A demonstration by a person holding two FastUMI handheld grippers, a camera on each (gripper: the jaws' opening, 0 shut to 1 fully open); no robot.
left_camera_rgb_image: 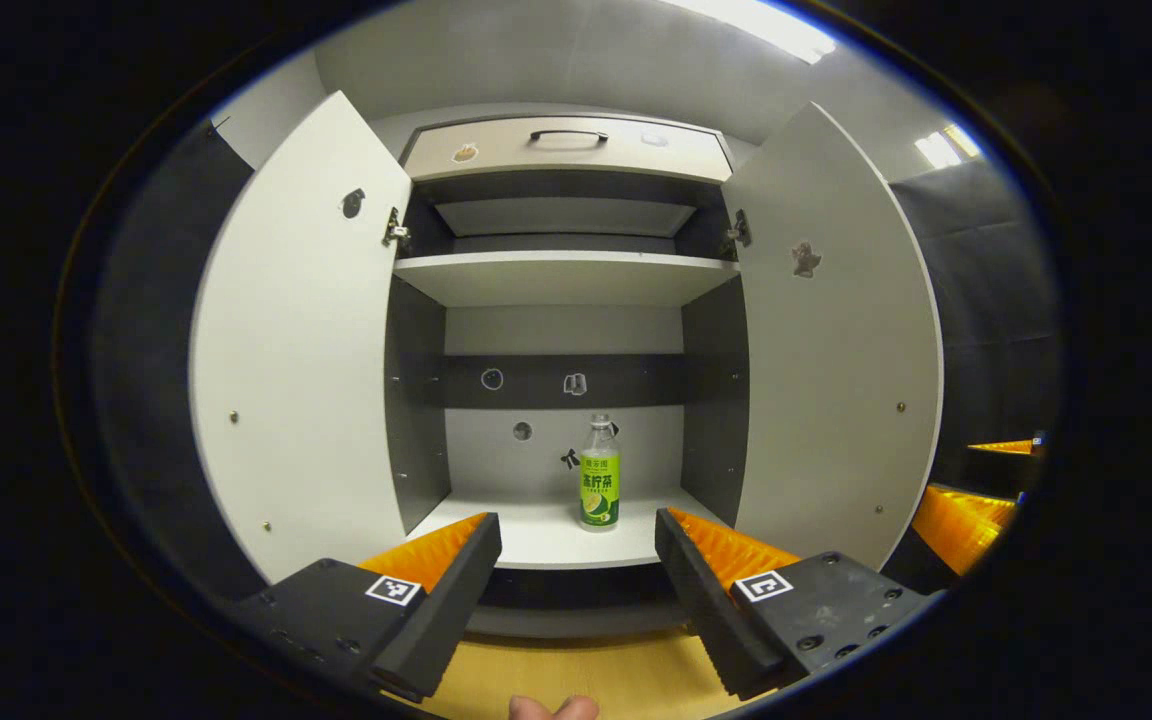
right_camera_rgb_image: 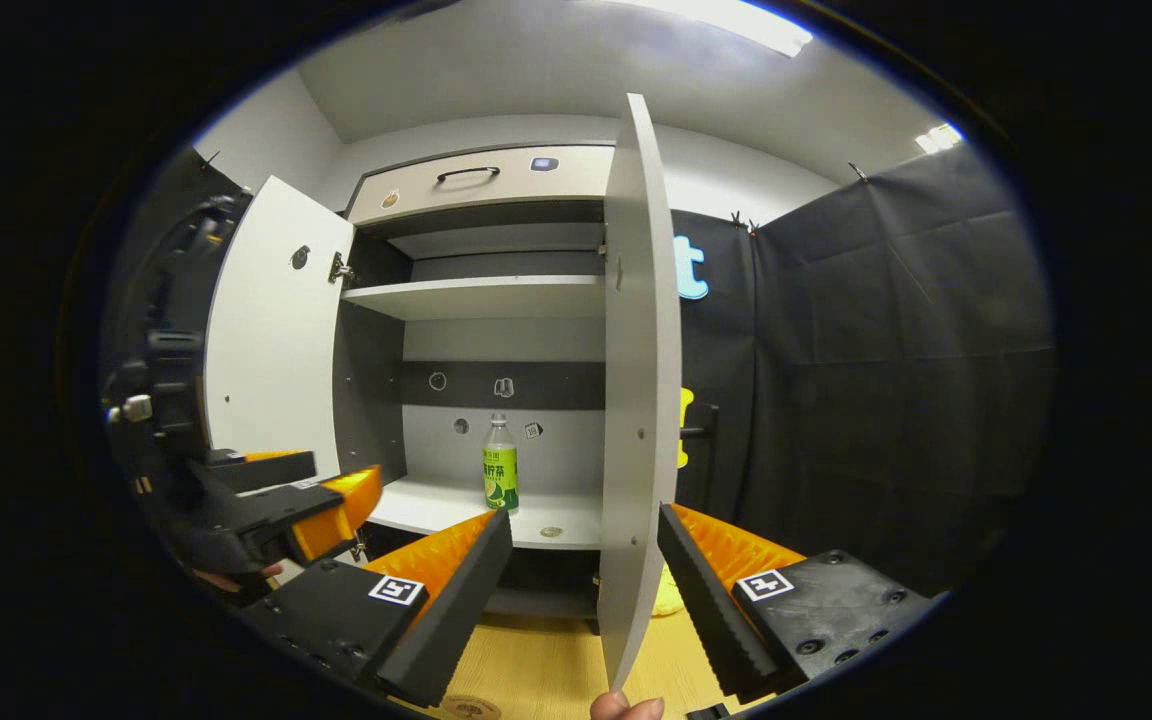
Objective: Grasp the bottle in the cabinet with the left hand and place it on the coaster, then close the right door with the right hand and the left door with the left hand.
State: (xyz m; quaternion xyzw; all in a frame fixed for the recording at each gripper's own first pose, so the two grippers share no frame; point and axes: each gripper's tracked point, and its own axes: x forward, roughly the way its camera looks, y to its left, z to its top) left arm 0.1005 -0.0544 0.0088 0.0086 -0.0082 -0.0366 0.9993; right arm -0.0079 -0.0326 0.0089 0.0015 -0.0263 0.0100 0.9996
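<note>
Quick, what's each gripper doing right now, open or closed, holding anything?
Left gripper: open, empty, facing the bottle in the cabinet.
Right gripper: open, holding nothing, the right door edge between its jaws.

Looked like a staged test booth: black cloth walls [right_camera_rgb_image: 886, 350], a white open cabinet [left_camera_rgb_image: 566, 275], ceiling strip lights [left_camera_rgb_image: 756, 25], wooden tabletop [left_camera_rgb_image: 576, 670].

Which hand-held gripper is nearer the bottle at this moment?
Left, it seems. The left hand-held gripper faces the bottle head-on, open, just short of the shelf. The right hand-held gripper sits farther right, straddling the right door's edge.
</note>
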